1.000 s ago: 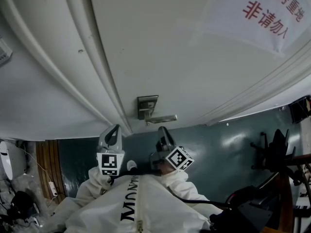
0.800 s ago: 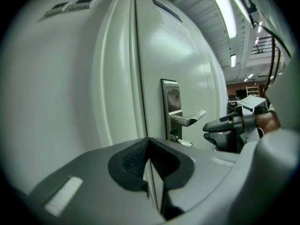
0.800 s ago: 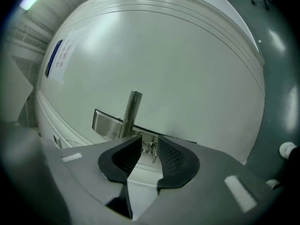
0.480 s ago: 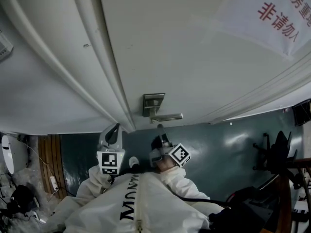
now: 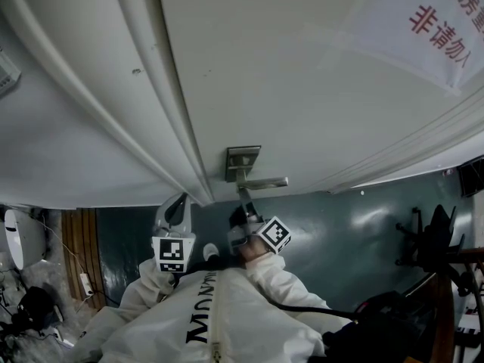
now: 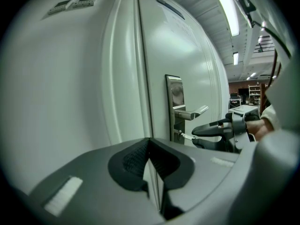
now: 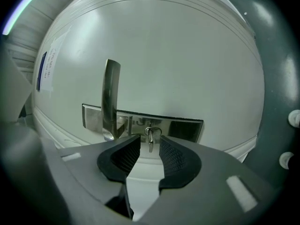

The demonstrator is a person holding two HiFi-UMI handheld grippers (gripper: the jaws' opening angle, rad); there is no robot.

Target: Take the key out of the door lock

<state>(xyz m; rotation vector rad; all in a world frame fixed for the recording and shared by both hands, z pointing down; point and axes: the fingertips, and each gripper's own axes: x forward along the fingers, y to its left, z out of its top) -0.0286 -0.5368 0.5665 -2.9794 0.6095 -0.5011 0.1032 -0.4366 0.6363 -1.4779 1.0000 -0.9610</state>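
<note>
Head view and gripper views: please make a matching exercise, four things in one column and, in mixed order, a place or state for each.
1 key
2 door handle
3 left gripper
4 right gripper

A jaws apart at the key's end
B silver lever above the key
C jaws together, back from the door
D sticks out of the lock plate

Pairs: 1-D, 2-B, 3-C, 4-A.

The right gripper's jaws have just been closing slightly; the key's end lies between them, unpressed.
</note>
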